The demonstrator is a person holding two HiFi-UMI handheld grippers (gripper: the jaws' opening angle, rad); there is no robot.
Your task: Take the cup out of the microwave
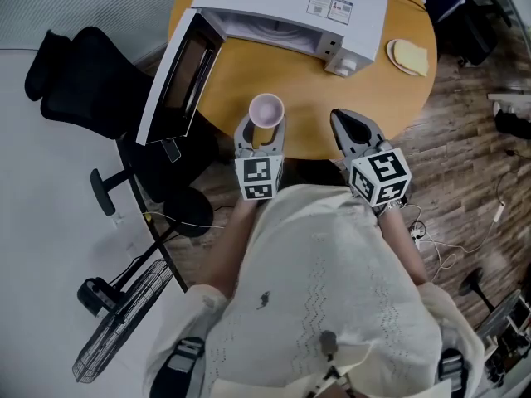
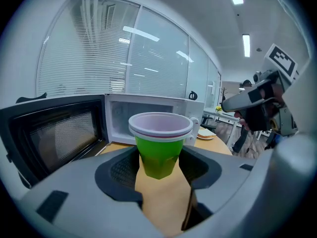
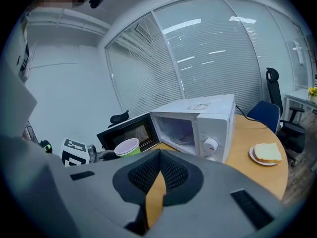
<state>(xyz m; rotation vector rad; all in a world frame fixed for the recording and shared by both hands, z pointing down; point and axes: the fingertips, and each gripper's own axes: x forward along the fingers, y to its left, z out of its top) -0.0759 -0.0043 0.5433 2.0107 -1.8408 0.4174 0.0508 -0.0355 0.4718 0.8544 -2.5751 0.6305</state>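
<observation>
A green cup (image 1: 266, 110) with a pale rim stands upright between the jaws of my left gripper (image 1: 263, 133), which is shut on it, outside the microwave and over the round wooden table (image 1: 307, 98). In the left gripper view the cup (image 2: 159, 152) hangs above the tabletop, pressed between both pads of the left gripper (image 2: 159, 168). The white microwave (image 1: 290, 7) sits at the back of the table with its door (image 1: 178, 77) swung open to the left and its cavity (image 2: 148, 118) bare. My right gripper (image 1: 348, 124) hovers beside the cup, shut and holding nothing (image 3: 158, 155).
A small plate with a slice of bread (image 1: 408, 56) lies on the table right of the microwave. A black office chair (image 1: 83, 81) stands left of the open door. Cables run over the wooden floor (image 1: 465, 139) on the right.
</observation>
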